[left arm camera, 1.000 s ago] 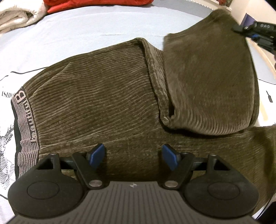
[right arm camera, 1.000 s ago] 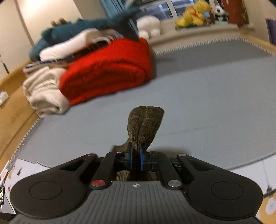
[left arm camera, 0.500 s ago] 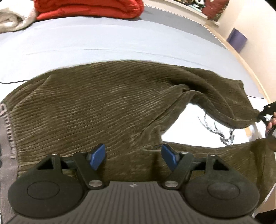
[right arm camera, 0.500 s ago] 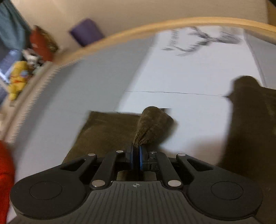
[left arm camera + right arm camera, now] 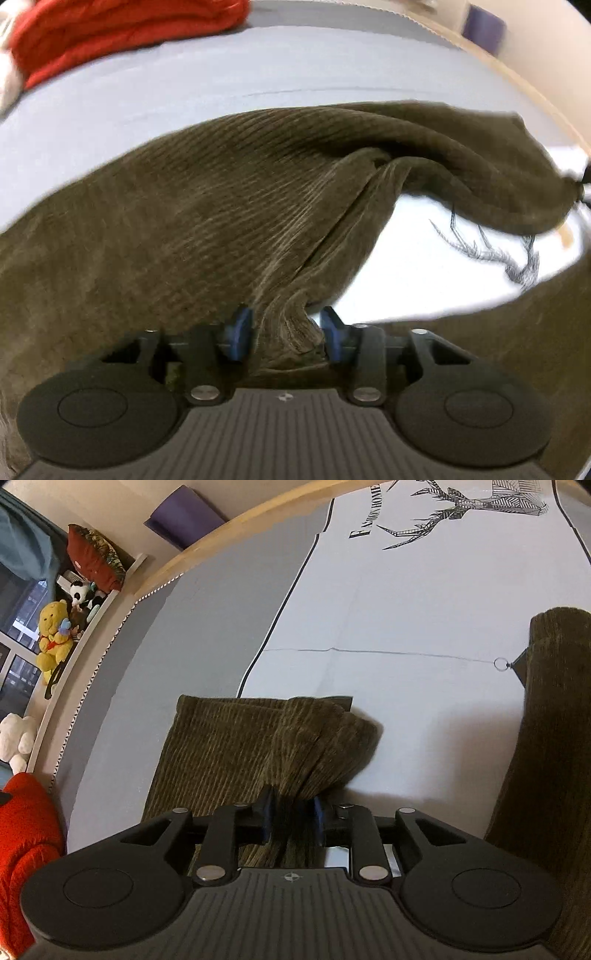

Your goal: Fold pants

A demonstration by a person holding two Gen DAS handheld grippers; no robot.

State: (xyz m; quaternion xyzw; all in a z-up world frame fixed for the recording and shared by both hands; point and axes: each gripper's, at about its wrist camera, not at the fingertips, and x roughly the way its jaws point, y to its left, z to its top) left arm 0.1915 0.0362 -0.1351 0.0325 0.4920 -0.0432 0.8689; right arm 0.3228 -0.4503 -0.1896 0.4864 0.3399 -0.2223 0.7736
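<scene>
Left wrist view: the left gripper (image 5: 286, 334) has just been closing its jaws, a bunched ridge of the brown corduroy pants (image 5: 207, 206) between the pads. The right gripper (image 5: 291, 818) has just been opening, its jaws now slack around the leg end lying ahead of them. Best to clamp fully before lifting, keeping the seam straight.

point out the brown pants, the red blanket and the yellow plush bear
brown pants (image 5: 207, 206), left wrist view, on the broad ribbed panel
red blanket (image 5: 110, 33), left wrist view, on the folded top at upper left
yellow plush bear (image 5: 54, 635), right wrist view, on its body, by the window
</scene>
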